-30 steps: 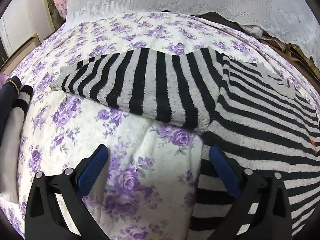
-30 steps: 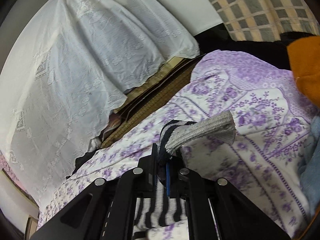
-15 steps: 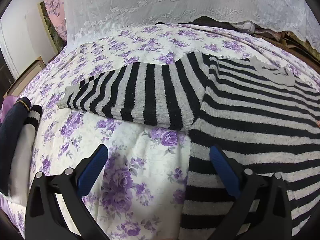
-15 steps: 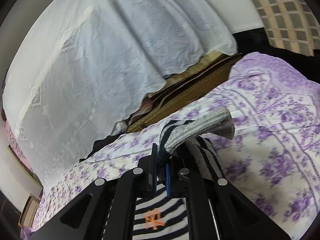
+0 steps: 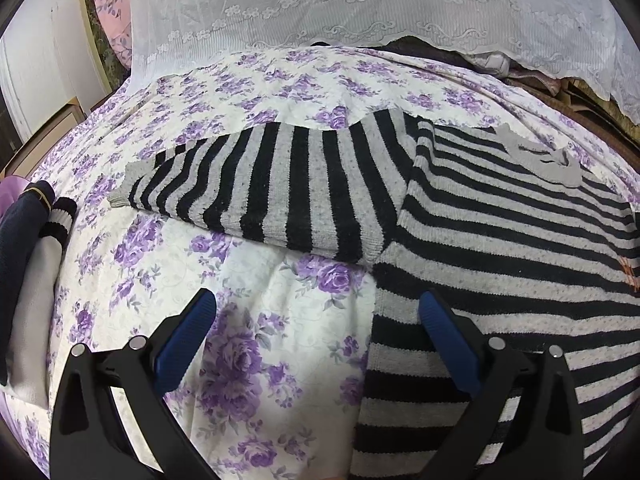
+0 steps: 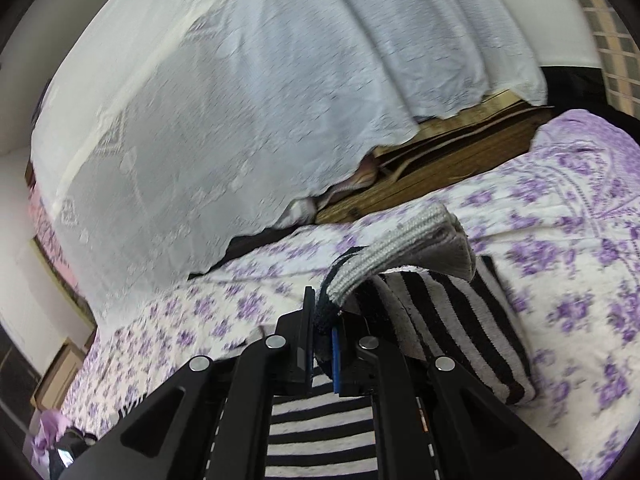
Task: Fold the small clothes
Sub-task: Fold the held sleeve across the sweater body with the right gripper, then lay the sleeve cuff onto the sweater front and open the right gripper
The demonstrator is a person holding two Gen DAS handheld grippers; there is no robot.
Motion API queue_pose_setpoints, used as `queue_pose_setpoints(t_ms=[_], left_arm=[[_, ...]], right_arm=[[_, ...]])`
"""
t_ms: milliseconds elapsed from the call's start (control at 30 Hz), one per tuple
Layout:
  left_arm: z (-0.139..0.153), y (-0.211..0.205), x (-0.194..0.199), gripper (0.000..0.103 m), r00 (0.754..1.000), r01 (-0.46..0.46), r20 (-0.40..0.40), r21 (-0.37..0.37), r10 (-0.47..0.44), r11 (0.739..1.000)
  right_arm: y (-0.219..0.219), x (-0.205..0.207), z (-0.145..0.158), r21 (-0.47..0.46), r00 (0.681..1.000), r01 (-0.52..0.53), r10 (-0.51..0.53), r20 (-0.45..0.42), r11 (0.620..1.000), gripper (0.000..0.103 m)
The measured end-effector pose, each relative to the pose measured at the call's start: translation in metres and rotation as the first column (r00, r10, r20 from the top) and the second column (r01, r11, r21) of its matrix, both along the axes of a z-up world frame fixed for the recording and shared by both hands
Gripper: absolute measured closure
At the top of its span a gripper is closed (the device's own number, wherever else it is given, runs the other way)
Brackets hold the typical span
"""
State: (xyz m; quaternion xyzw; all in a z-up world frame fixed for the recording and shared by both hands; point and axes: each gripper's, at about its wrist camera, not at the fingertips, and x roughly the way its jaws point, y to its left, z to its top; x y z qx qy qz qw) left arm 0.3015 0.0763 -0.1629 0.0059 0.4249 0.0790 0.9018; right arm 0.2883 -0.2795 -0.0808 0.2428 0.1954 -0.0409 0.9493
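On the floral bedspread (image 5: pixel 256 264) we see the striped sweater (image 5: pixel 500 232) spread flat, one sleeve (image 5: pixel 280 192) folded out sideways. Our left gripper (image 5: pixel 316 316) hovers spread wide, empty, its right finger (image 5: pixel 448 340) over the sweater's side edge. Our right gripper (image 6: pixel 322 344) is clamped on the other sleeve's cuff (image 6: pixel 404 248), lifted above the body.

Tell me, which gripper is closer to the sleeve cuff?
Right. The right gripper is clamped on the sleeve just behind its grey cuff. The left gripper hangs open over the sweater's other side.
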Motion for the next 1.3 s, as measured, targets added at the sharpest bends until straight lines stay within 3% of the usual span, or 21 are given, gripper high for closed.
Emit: queue_pose_setpoints(t_ms=[333,400,467,567,700,767,867,967,1033,1067,1100,1133,1167,1233,1300], left_arm=[[-0.002,0.005,0.004,0.004,1.000,-0.011,-0.021,-0.031,0.010,0.999],[-0.003,0.006,0.005,0.004,1.000,-0.013,-0.027,-0.036,0.012,0.999],[-0.004,0.007,0.007,0.004,0.999,-0.017,-0.035,-0.039,0.016,0.999],[-0.007,0.008,0.008,0.004,0.999,-0.022,-0.045,-0.039,0.020,0.999],[-0.009,0.008,0.008,0.004,0.998,-0.021,-0.052,-0.031,0.019,0.999],[-0.009,0.007,0.007,0.004,0.998,-0.020,-0.053,-0.027,0.019,0.999],[-0.010,0.006,0.008,0.004,0.999,-0.019,-0.051,-0.017,0.018,1.000],[-0.012,0.006,0.009,0.004,0.998,-0.020,-0.055,-0.012,0.019,1.000],[-0.013,0.006,0.010,0.004,0.998,-0.020,-0.061,-0.016,0.019,1.000],[-0.014,0.007,0.011,0.004,0.998,-0.020,-0.064,-0.019,0.018,1.000],[-0.014,0.008,0.011,0.004,0.998,-0.019,-0.065,-0.021,0.017,1.000],[-0.015,0.008,0.012,0.004,0.998,-0.018,-0.067,-0.020,0.016,1.000],[-0.015,0.008,0.012,0.004,0.998,-0.017,-0.069,-0.020,0.016,1.000],[-0.016,0.008,0.012,0.004,0.997,-0.017,-0.070,-0.020,0.016,1.000],[-0.015,0.007,0.012,0.004,0.998,-0.015,-0.065,-0.016,0.014,1.000]], right_arm=[[0.075,0.031,-0.043,-0.118,0.985,-0.137,0.123,-0.124,0.983,0.096],[0.097,0.039,-0.057,-0.183,0.969,-0.189,0.153,-0.195,0.965,0.091],[0.117,0.049,-0.076,-0.234,0.932,-0.276,0.199,-0.304,0.932,0.083],[0.137,0.052,-0.098,-0.263,0.875,-0.382,0.256,-0.412,0.886,0.058],[0.136,0.031,-0.084,-0.266,0.875,-0.423,0.314,-0.369,0.866,0.051],[0.127,0.014,-0.066,-0.265,0.890,-0.422,0.341,-0.304,0.867,0.043],[0.105,0.010,-0.047,-0.240,0.926,-0.351,0.297,-0.233,0.905,0.043],[0.095,0.025,-0.056,-0.199,0.939,-0.274,0.216,-0.269,0.941,0.044],[0.100,0.044,-0.079,-0.202,0.909,-0.290,0.203,-0.364,0.935,0.044],[0.108,0.056,-0.100,-0.197,0.869,-0.325,0.210,-0.448,0.925,0.042],[0.114,0.059,-0.112,-0.219,0.856,-0.335,0.199,-0.476,0.917,0.041],[0.119,0.057,-0.113,-0.267,0.874,-0.327,0.182,-0.451,0.907,0.041],[0.122,0.056,-0.109,-0.275,0.870,-0.331,0.179,-0.460,0.903,0.041],[0.115,0.050,-0.098,-0.210,0.871,-0.352,0.237,-0.431,0.912,0.041],[0.101,0.037,-0.078,-0.219,0.908,-0.312,0.222,-0.355,0.924,0.041]])
